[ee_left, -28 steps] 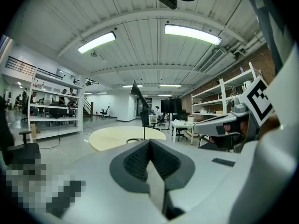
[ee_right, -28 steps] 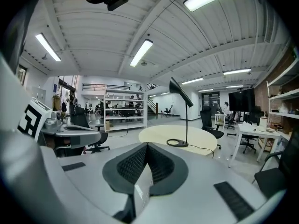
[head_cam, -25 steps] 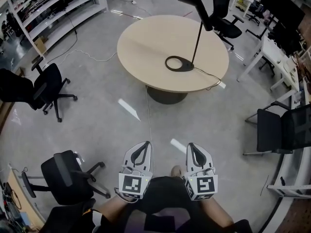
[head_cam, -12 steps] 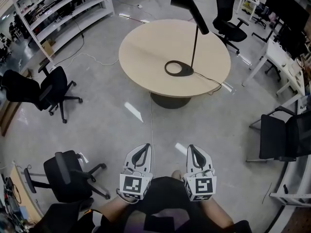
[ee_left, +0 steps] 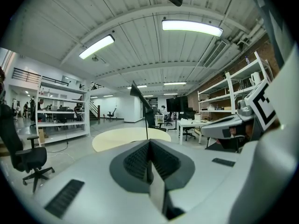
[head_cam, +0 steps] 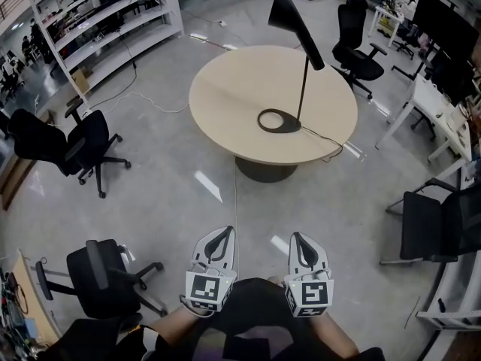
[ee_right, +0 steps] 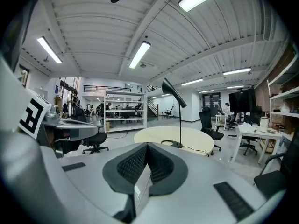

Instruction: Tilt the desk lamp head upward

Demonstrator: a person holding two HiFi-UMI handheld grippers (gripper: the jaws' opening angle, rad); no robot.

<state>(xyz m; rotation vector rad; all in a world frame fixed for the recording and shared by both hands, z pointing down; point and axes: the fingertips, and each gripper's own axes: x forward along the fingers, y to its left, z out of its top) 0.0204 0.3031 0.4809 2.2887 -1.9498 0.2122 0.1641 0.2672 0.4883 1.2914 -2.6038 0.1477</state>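
The one desk lamp (head_cam: pixel 304 81) stood on the single round bench (head_cam: pixel 225 96), well ahead of both tools. Its ring base (head_cam: pixel 279 120) lay right of the bench's centre, its black cone head (head_cam: pixel 294 17) sat slanted on the thin pole, and its cord (head_cam: pixel 328 128) trailed over the near edge. Four black office chairs (head_cam: pixel 75 138) stood on the floor around it. The left tool (head_cam: pixel 225 233) and right tool (head_cam: pixel 297 238) were both clenched on nothing, each carrying a cube (head_cam: pixel 207 290) with square markers. A second earlier the frame's top had cut the lamp head; now it showed whole.
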